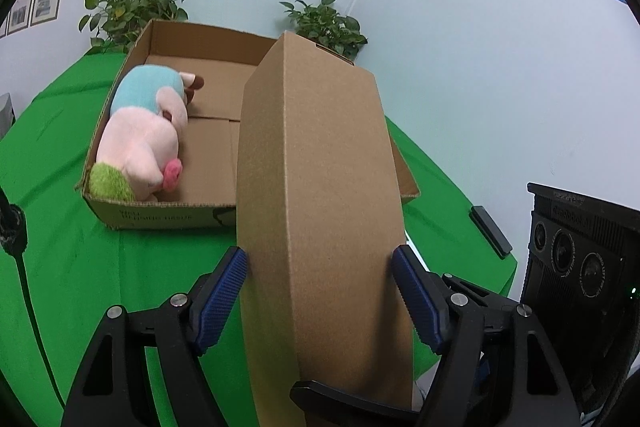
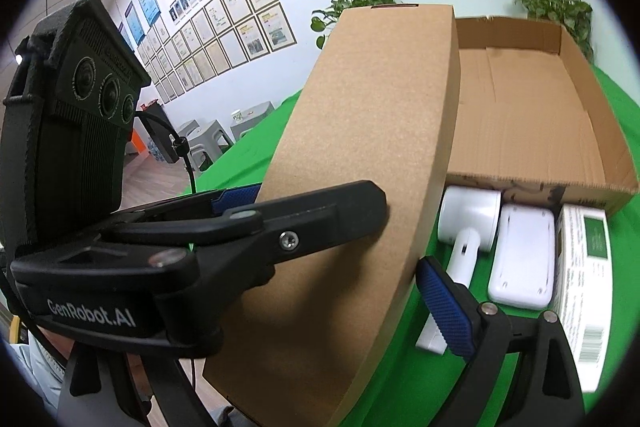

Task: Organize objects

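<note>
Clamping: left gripper [image 1: 318,259], blue pads [image 1: 224,291] pressed on both side faces of the carton [image 1: 320,187], near its lower end. Carton long, plain brown, held off the cloth [image 1: 60,267], tilted away toward 12 o'clock over the tray [image 1: 160,217].

Right gripper [image 2: 404,291]: one blue pad [image 2: 444,311] beside the carton's edge; the other finger is hidden behind the left tool, so grip cannot be told, probably not bearing load.

Tray: open, shallow, cardboard. Plush pig [image 1: 144,131] lies along its 9 o'clock wall; floor bare from centre to 3 o'clock.

Outside the tray, at its near wall: white handled device [image 2: 468,223], white flat case [image 2: 522,259], labelled box [image 2: 584,283], all close together on the cloth.

Risks:
- Carton pivots between the pads; grip low, weight far forward.
- Smooth card slips if the pinch eases.
- Far end catches the tray's near rim and shoves it.
- Set down leftward, it lands on the pig.
- Swung toward 3 o'clock, it sweeps the three white items.
</note>
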